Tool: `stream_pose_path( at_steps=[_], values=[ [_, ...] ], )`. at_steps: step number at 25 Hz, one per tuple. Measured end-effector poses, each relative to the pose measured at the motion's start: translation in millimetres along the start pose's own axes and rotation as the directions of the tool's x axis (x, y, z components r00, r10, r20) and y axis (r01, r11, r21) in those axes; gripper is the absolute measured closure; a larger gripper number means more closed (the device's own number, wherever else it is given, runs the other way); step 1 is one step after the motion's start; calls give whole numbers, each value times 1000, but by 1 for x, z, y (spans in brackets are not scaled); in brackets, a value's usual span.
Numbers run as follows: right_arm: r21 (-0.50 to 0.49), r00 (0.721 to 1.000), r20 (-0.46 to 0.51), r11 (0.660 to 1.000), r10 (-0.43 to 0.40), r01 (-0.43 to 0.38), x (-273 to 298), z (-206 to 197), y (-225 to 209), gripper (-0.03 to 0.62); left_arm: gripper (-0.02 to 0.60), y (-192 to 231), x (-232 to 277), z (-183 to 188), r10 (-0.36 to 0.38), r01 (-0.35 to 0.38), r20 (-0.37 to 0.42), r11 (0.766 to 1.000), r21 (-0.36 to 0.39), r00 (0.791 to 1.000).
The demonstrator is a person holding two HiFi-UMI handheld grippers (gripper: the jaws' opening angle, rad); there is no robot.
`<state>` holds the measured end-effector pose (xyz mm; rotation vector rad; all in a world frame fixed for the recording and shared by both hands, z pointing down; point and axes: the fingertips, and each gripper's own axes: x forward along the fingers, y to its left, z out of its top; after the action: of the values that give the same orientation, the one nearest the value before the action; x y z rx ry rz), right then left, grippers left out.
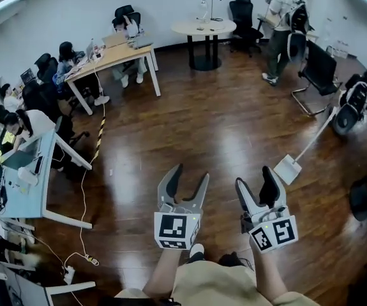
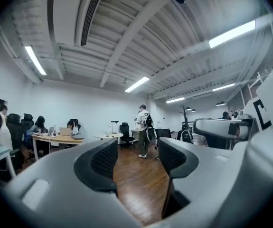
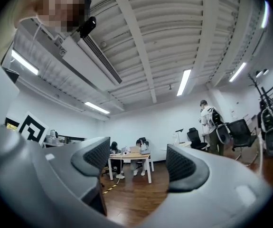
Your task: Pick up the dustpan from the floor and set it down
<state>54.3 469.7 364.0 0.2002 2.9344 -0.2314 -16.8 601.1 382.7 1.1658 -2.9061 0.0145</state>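
Dustpan (image 1: 288, 169) on wood floor (image 1: 221, 126) — pan end nearest, long handle slanting up-right toward a bag (image 1: 355, 104) beside a black chair (image 1: 317, 69). Left gripper (image 1: 191, 173) and right gripper (image 1: 254, 177) spread wide, empty.

We record a dark wooden floor (image 1: 221, 126). Lying on it: a white dustpan (image 1: 288, 169) at right, a white cable (image 1: 82, 199) and a striped cable cover (image 1: 99, 140) at left.

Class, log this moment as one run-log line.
left gripper: jaws open, empty | right gripper: jaws open, empty | dustpan: on floor, untouched
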Motion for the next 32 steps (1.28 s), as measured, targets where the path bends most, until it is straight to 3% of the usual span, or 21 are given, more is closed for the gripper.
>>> stream_pose_path(
  at_steps=[4,8,16,23,27,32],
  values=[
    [-61,991,-11,989,-136,135,1,-3,-35,235,319,0,50,-15,-110,109,-20,993,-40,994],
    [-99,962,5,957,-272,272,-6,2,-85,238,320,-31,104,-23,-238,237,-23,970,-50,971],
    [-115,916,102,910,-388,399,14,18,-202,241,321,-113,228,-25,-432,433,-29,902,-2,901],
    [-134,856,199,852,-477,506,3,72,-331,241,322,-225,336,19,-564,562,23,825,64,825],
    [-104,837,163,834,-522,541,3,54,-381,241,324,-271,377,5,-626,625,-7,778,57,780],
    [-84,804,123,801,-582,593,13,26,-434,241,324,-297,434,-19,-677,677,-33,734,41,736]
  ],
)
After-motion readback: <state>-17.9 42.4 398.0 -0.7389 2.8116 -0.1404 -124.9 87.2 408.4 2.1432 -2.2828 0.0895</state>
